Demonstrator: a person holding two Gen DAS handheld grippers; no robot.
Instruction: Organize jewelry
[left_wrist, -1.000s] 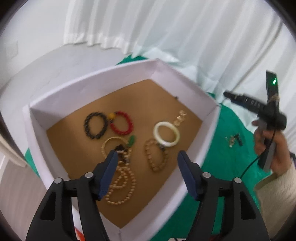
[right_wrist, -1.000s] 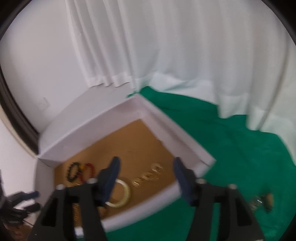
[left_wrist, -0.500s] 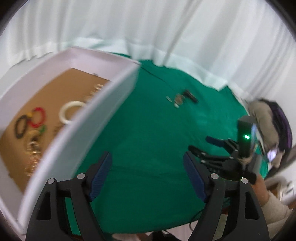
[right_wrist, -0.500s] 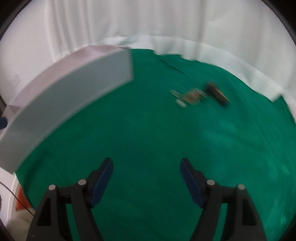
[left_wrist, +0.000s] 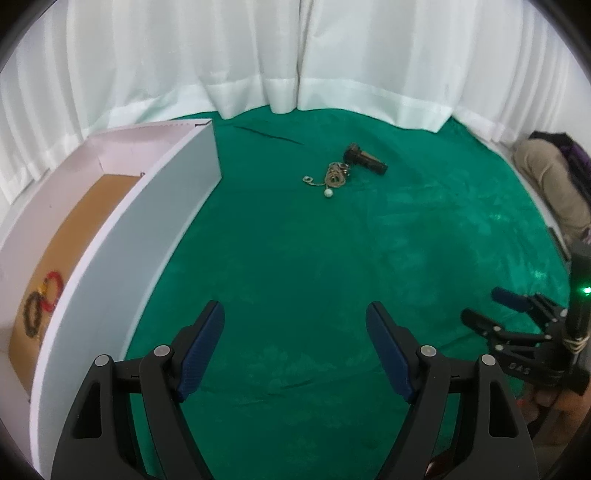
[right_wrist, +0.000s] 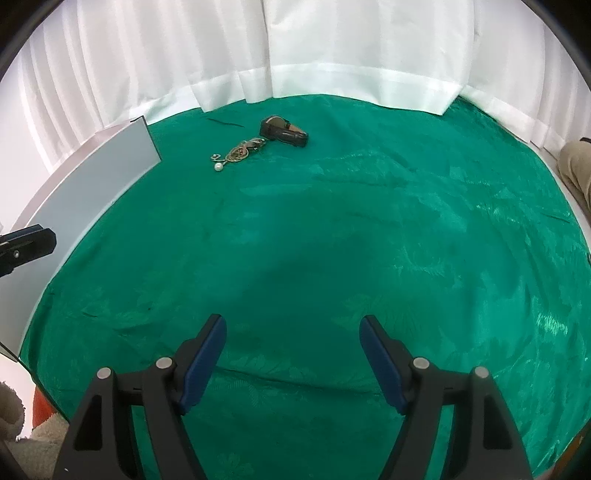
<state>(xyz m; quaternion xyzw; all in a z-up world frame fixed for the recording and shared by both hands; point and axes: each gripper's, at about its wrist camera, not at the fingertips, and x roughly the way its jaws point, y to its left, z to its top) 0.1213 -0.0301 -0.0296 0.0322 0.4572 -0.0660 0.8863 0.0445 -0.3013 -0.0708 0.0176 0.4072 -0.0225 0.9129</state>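
One green tablecloth (right_wrist: 369, 229), white curtains (right_wrist: 332, 44) behind

open green cloth (right_wrist: 332, 240); box wall (left_wrist: 147, 236) left

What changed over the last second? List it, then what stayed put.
Both tools swung away from the white box toward the open green cloth: the left tool and the right tool now face the tangled chain with a pearl and the dark clip. Nothing was grasped or released. Both stayed open; the bracelets remain boxed.
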